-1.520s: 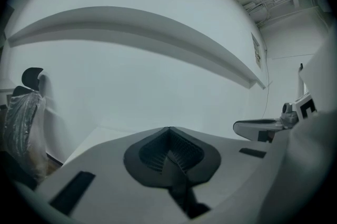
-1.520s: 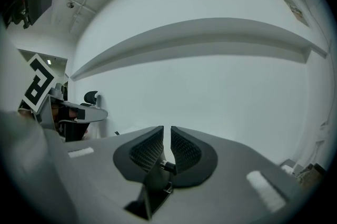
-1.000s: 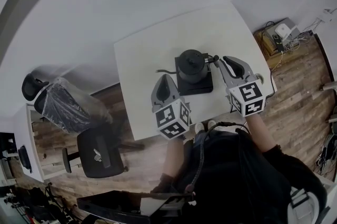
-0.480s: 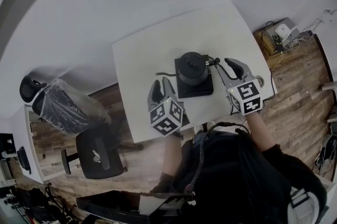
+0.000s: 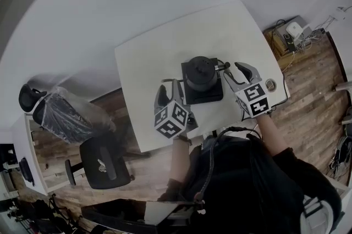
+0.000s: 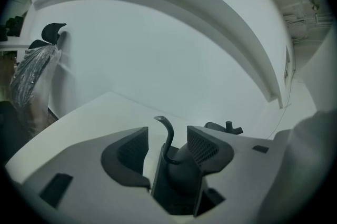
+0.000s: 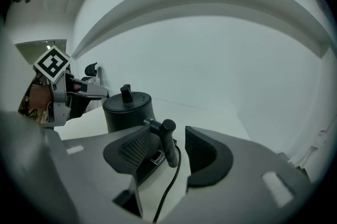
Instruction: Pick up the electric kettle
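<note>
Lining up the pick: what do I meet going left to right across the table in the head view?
Left gripper → electric kettle → right gripper. Both sets of fingers have just been opening; spout lines up between the left's, handle between the right's, ungripped.

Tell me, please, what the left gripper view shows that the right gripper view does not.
Only the left gripper view shows the curved spout, between the fingers of the left gripper. Only the right gripper view shows the handle, between the fingers of the right gripper, and the power cord. Both show the dark body of the electric kettle on the white table; both grippers' fingers have just been opening and press on nothing.
</note>
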Tool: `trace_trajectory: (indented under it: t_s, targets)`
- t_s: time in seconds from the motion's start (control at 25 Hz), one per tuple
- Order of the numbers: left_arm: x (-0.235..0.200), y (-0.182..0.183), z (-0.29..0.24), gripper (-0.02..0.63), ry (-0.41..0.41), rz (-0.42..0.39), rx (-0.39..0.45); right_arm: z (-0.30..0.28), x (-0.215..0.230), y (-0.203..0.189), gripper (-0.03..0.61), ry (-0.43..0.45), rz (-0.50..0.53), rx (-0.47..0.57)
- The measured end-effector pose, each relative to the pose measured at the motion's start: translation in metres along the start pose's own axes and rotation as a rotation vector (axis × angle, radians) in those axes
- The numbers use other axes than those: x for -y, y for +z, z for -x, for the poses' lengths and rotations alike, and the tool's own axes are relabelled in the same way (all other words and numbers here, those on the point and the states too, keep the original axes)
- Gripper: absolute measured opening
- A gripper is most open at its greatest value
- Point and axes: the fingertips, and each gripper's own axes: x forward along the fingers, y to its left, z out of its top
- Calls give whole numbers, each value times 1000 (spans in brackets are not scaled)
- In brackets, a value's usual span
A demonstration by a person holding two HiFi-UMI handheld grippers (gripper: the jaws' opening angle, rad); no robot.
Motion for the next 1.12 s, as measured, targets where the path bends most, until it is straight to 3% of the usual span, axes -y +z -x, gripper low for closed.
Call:
trace_trajectory:
  t_s: [0.44, 1.12]
  targets:
    - [1, -2, -21, 216, -30, -2, -37, -30, -3, -19, 183, 28, 46, -83]
    - [3, -3, -39, 216, -55, 27, -39, -49, -1, -24, 183, 33, 67, -119]
